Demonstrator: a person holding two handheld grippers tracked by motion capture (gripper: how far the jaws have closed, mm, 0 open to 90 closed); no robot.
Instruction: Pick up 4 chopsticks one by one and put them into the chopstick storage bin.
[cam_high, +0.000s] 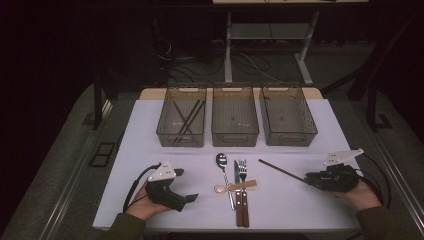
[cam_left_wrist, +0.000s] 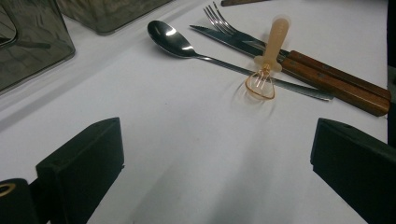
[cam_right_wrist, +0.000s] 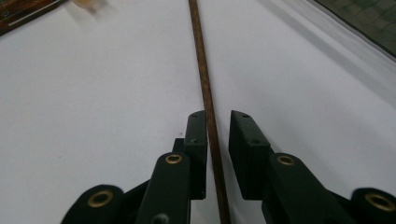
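Two grippers sit low over my white table (cam_high: 150, 130), one at each side. At the left, my left gripper (cam_high: 192, 197) rests on the cloth with its jaws spread wide and nothing between them; in the left gripper view bare table lies between the black pads. Behind it stands the left smoky clear plastic bin (cam_high: 181, 116) with dark sticks inside, then a middle bin (cam_high: 235, 115) and a right bin (cam_high: 287, 115) in a row along the far edge.

At the centre lies the cutlery: a shiny steel spoon (cam_left_wrist: 170, 39), a wooden-handled knife (cam_high: 237, 192) and a wooden-handled fork (cam_high: 244, 192) side by side, and a small pale whisk (cam_left_wrist: 266, 60) laid across their handles.

To the right, a long dark brown chopstick (cam_right_wrist: 201, 60) lies flat on the table, running from near the fork's tines toward my right gripper (cam_right_wrist: 218, 128). That gripper's jaws straddle its near end, narrowed around it; the stick runs close along one pad with a sliver of table showing by the other, so it is not yet clamped.
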